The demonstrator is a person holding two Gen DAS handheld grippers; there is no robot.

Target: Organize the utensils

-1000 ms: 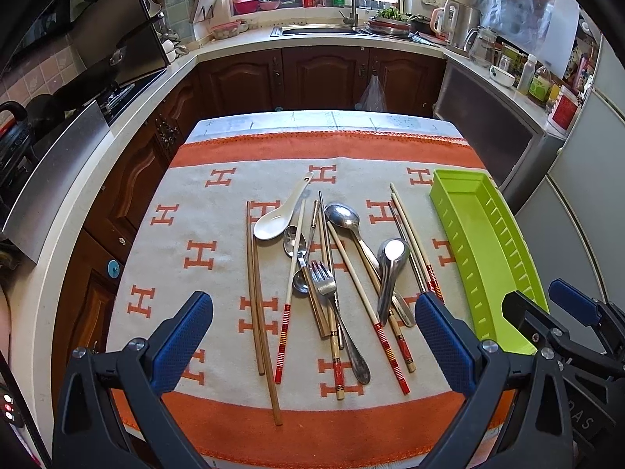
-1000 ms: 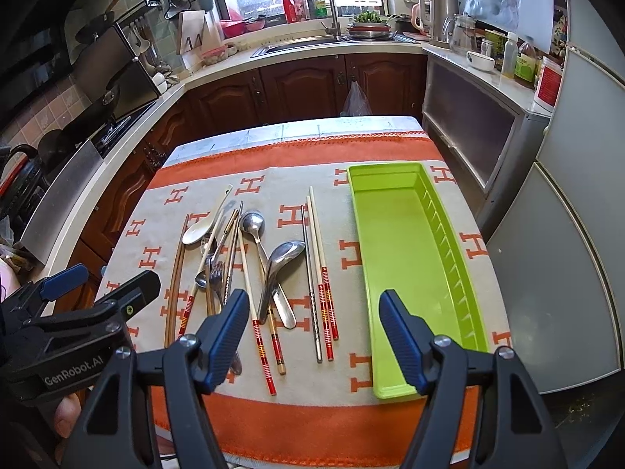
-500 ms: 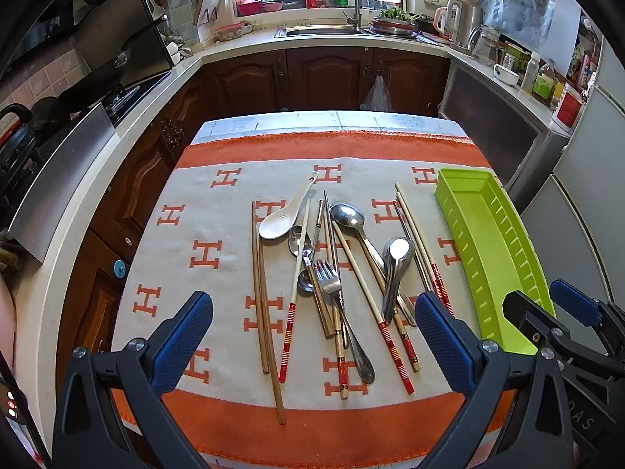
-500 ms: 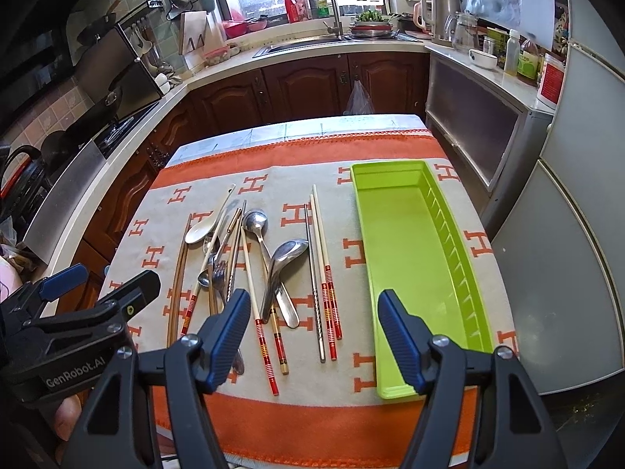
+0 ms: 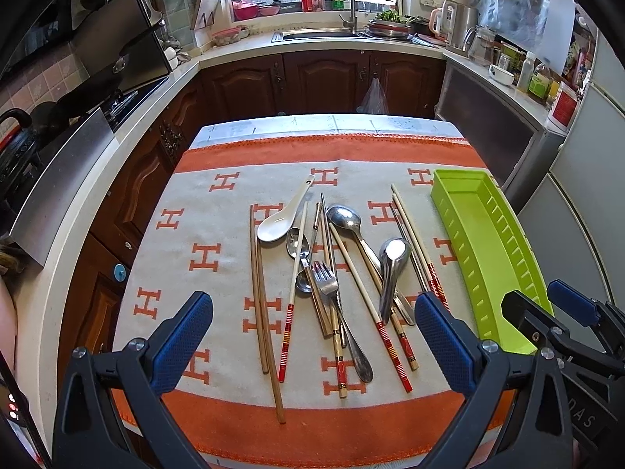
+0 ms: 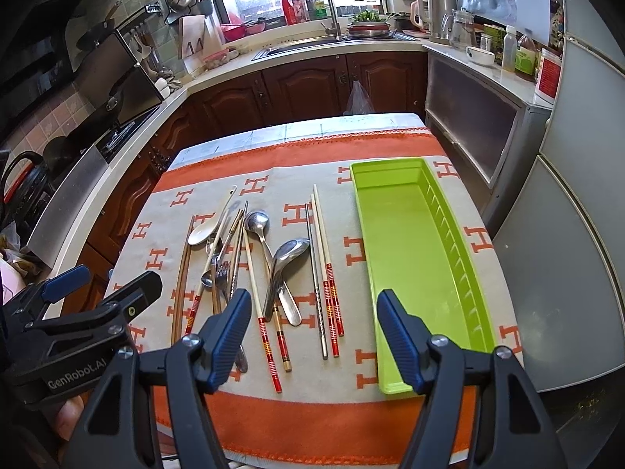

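Note:
A pile of utensils lies on the orange-and-beige cloth point(image 5: 203, 258): a white ceramic spoon point(image 5: 279, 224), metal spoons point(image 5: 392, 258), a fork point(image 5: 326, 279), brown wooden chopsticks point(image 5: 259, 297) and pale chopsticks with red bands point(image 5: 384, 336). An empty green tray point(image 5: 492, 250) stands to their right; it also shows in the right wrist view point(image 6: 414, 258). My left gripper point(image 5: 312, 336) is open and empty above the near edge of the pile. My right gripper point(image 6: 314, 336) is open and empty, above the red-banded chopsticks point(image 6: 330, 301) beside the tray.
The table stands in a kitchen, with a counter and stove point(image 5: 78, 125) to the left, a sink point(image 5: 320, 33) at the back and a grey fridge point(image 6: 578, 234) to the right. Dark wooden cabinets point(image 5: 320, 82) lie beyond the table's far edge.
Both grippers have drifted slightly, so the table sits a little lower and nearer in both views. Nothing on the table has moved. Both grippers stay open.

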